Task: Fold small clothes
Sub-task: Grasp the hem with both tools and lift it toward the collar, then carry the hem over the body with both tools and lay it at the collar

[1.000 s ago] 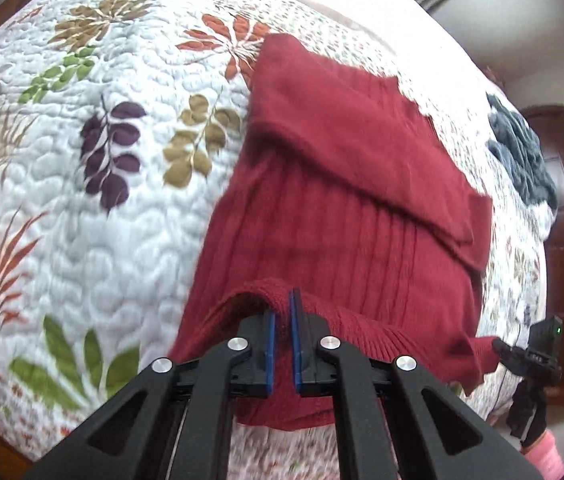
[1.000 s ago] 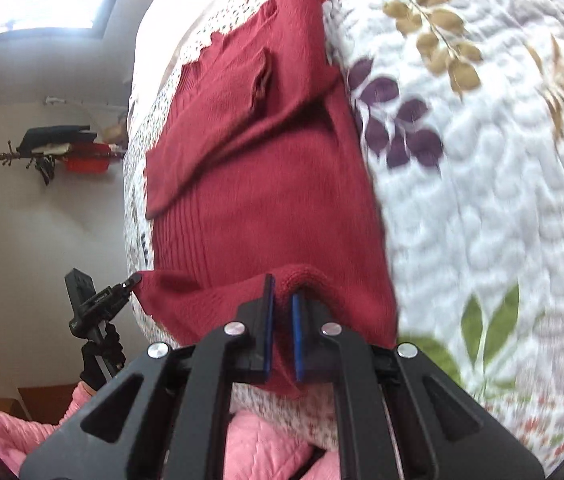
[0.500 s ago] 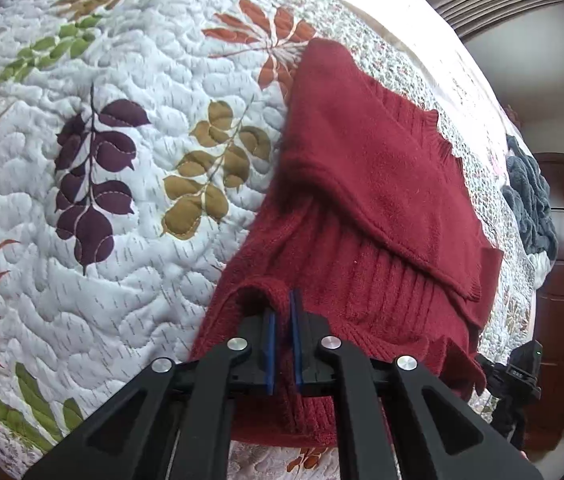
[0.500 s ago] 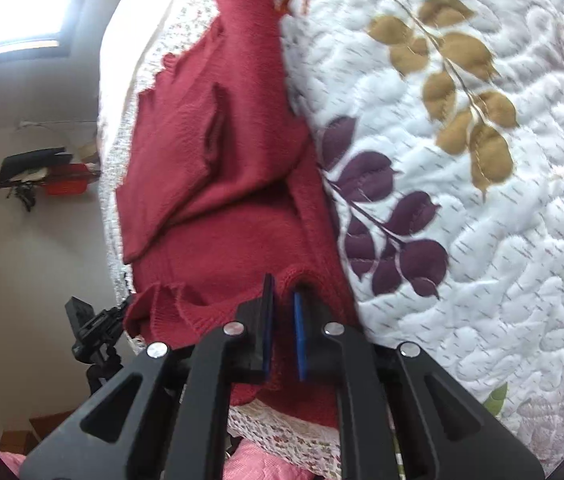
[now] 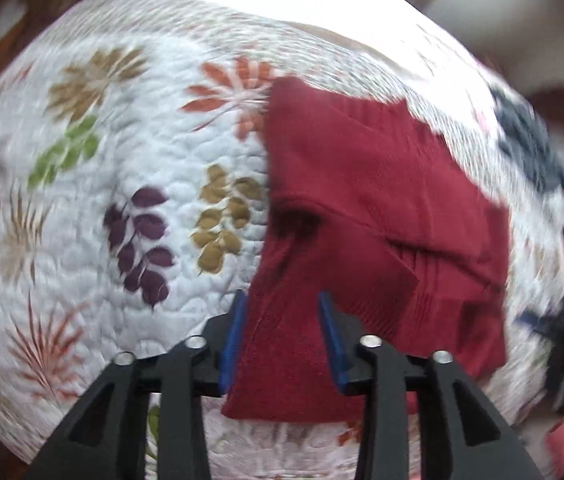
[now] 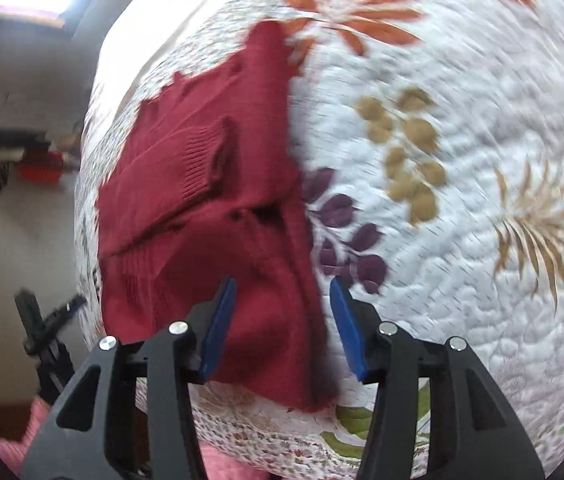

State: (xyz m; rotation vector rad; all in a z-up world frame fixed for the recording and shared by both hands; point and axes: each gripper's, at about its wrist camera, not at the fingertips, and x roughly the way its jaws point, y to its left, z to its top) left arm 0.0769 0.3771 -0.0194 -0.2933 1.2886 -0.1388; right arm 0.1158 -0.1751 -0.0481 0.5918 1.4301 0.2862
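A dark red knit sweater (image 5: pixel 362 208) lies folded on the leaf-patterned white quilt (image 5: pixel 122 160), its sleeves laid across the body and its lower part doubled up over the middle. My left gripper (image 5: pixel 282 304) hangs open just above the sweater's near left part, blue pads apart with nothing between them. In the right wrist view the same sweater (image 6: pixel 210 216) lies at the quilt's (image 6: pixel 462 200) left side. My right gripper (image 6: pixel 284 284) is open over the sweater's near right edge and holds nothing. Both views are blurred by motion.
A dark blue-grey garment (image 5: pixel 530 152) lies on the bed beyond the sweater. A black camera stand (image 6: pixel 46 320) is beside the bed edge, also in the left view (image 5: pixel 562 320). Pink fabric (image 6: pixel 242 460) shows below the bed edge. A wall shelf (image 6: pixel 18 152) is far left.
Both grippers were shut on the sweater's hem and carried it up over the body; now both are open, pulled back a little, and the hem lies folded on the sweater.
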